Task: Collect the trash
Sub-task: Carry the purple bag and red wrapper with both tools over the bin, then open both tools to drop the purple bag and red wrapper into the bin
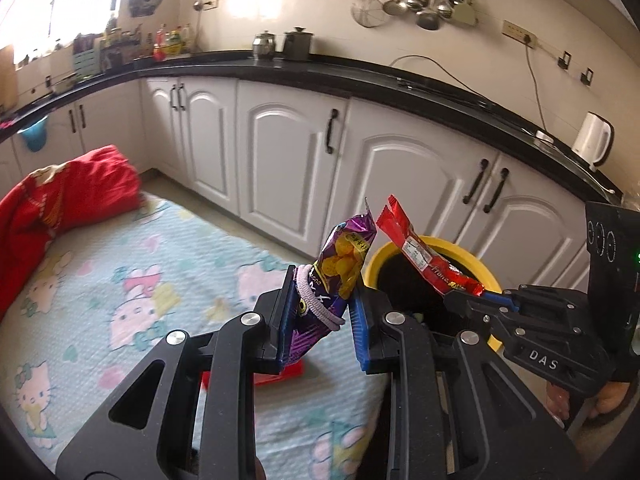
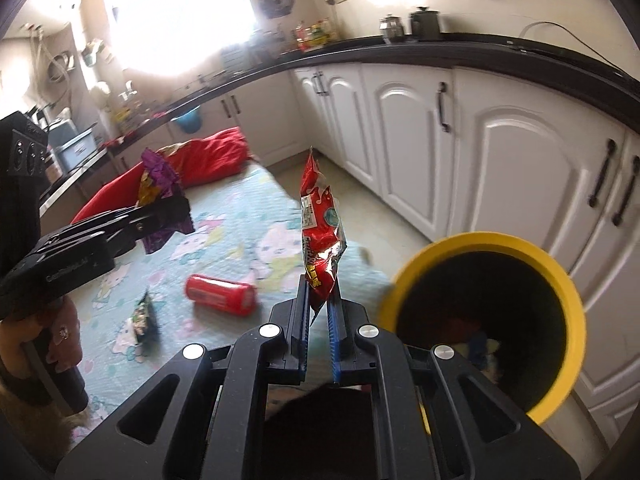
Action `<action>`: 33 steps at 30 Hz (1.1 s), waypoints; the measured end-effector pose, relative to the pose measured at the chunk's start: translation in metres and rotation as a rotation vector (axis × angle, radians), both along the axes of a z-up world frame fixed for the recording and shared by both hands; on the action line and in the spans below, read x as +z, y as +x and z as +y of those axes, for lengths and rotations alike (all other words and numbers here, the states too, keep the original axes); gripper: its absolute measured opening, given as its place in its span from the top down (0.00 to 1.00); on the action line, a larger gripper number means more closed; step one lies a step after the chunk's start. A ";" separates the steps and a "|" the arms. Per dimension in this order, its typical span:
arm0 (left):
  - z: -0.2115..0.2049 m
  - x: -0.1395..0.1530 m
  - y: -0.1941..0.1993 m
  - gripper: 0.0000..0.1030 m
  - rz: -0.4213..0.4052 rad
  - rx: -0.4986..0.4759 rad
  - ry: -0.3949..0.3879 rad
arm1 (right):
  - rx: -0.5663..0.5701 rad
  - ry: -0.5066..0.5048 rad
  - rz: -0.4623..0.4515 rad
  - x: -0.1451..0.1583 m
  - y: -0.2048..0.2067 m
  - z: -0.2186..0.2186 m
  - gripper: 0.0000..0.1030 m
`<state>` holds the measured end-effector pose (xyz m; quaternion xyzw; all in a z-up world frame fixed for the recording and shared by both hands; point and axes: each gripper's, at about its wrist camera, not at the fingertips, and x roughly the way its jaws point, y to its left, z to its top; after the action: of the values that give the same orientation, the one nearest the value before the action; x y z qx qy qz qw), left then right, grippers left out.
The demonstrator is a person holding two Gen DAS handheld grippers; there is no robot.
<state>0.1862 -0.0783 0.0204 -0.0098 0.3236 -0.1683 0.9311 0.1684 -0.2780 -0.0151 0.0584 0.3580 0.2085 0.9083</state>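
My left gripper (image 1: pixel 320 312) is shut on a purple snack bag (image 1: pixel 340 264) with a pale hair tie (image 1: pixel 320 304) looped around it, held above the cartoon-print sheet (image 1: pixel 120 280). The right gripper (image 2: pixel 319 312) is shut on a red snack wrapper (image 2: pixel 322 232) that stands upright between its blue pads. In the left wrist view the red wrapper (image 1: pixel 424 256) hangs over the yellow-rimmed bin (image 1: pixel 384 256), whose dark inside holds some trash. The bin (image 2: pixel 568 280) lies just right of the right gripper. A red can (image 2: pixel 220 294) and a small dark wrapper (image 2: pixel 144 316) lie on the sheet.
A red quilt (image 1: pixel 52 204) is bunched at the far left of the sheet. White cabinets (image 1: pixel 288 160) under a black counter (image 1: pixel 360 76) run behind the bin. A white kettle (image 1: pixel 594 140) stands on the counter. A hand (image 2: pixel 60 332) holds the left gripper's handle.
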 end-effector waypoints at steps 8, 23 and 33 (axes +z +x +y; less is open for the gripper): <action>-0.042 -0.003 0.006 0.83 0.001 -0.071 0.002 | -0.097 0.013 0.006 -0.005 -0.001 -0.046 0.92; -0.093 -0.017 0.018 0.83 0.026 -0.157 0.010 | -0.220 0.041 0.045 -0.026 -0.001 -0.102 0.92; -0.117 -0.034 0.026 0.83 0.060 -0.194 0.021 | -0.260 0.052 0.089 -0.046 0.004 -0.119 0.92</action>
<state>0.2124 -0.1953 -0.0139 0.0263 0.3524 -0.2539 0.9003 0.1728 -0.3972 -0.0613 0.1369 0.3819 0.0952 0.9091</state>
